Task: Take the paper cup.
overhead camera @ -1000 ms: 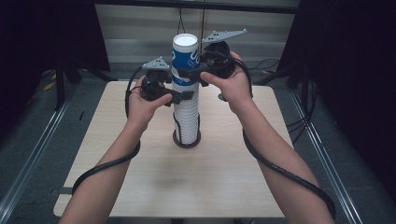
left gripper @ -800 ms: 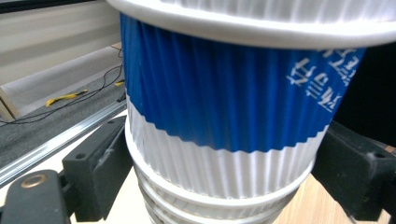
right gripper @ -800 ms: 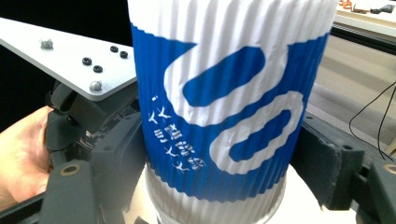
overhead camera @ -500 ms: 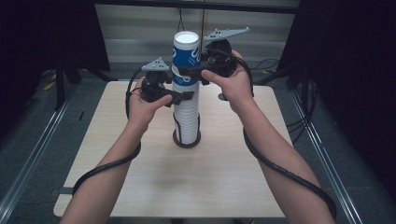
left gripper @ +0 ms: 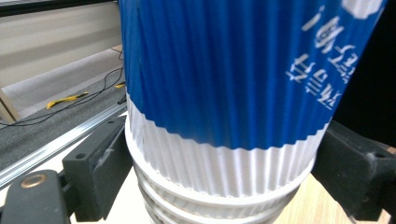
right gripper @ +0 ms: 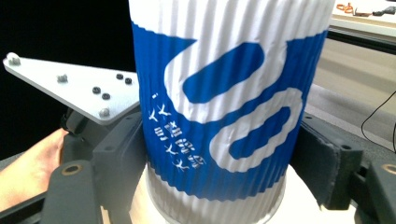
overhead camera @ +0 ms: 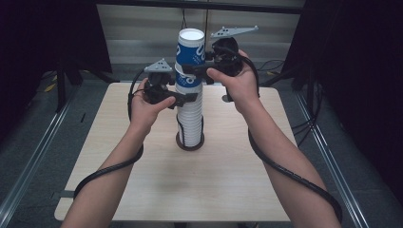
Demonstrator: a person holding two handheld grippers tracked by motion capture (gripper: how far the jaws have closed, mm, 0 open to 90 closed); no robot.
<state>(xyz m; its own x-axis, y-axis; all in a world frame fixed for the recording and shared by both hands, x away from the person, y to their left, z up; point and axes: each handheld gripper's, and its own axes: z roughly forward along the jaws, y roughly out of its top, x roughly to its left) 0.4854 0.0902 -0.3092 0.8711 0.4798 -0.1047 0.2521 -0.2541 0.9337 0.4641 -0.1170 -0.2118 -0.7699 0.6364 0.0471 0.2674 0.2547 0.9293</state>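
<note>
- The right gripper [overhead camera: 194, 71] is clamped on the top cup [overhead camera: 191, 52], which sits between its jaws atop the stack [overhead camera: 189, 118].
- The left gripper [overhead camera: 187, 99], below it, grips the stack.
- Risk: the cups may be wedged, so pulling could lift several.
- Squeezing harder could crush the ribbed wall.

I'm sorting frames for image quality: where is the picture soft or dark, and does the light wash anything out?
High view: the table is evenly lit, the surroundings nearly black, and the top cup has a glaring white rim. Left gripper view: the cup stack sits so close that its blue print blurs. Right gripper view: the ribbing is fairly sharp, with black background at left and a bright one at right.
</note>
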